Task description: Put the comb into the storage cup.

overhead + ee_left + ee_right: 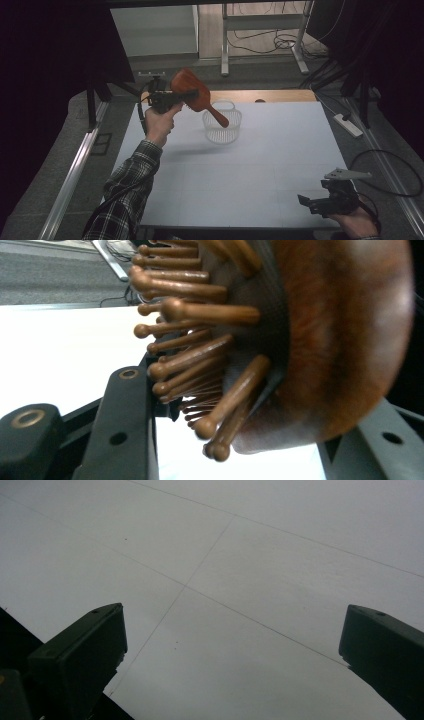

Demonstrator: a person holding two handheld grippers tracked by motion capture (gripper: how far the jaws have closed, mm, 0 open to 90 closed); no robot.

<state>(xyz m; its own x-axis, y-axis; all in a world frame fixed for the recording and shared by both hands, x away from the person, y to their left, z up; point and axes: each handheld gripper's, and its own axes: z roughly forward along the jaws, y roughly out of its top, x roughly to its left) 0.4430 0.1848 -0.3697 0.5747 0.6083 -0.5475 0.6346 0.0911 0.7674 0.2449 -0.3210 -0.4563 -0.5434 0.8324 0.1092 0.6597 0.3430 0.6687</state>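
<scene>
Hairbrush [192, 91] of reddish-brown wood: held up in the air over the far left part of the desk, at about 11 o'clock from the desk's middle, head uppermost and tilted, handle slanting down toward 4 o'clock so that its tip lies over the basket in the high view.

Largest first: white desk [260, 165], marked with faint seam lines, bare across its near half. Beyond its far edge, a strip of wooden board [270, 95].

Next, clear plastic basket [221, 126] with a loop handle, standing on the desk at 12 o'clock from its middle, just beside and below the raised brush.

Then the left claw [186, 95], clenched on the brush head; in the left gripper view, wooden bristle pins [200, 347] with round tips pointing leftward between the black jaws, brush back [345, 340] against the right-hand jaw.

Last, the right claw [312, 202], at 5 o'clock by the desk's near right corner, well apart from brush and basket, jaws spread wide, nothing between them but desk surface.
</scene>
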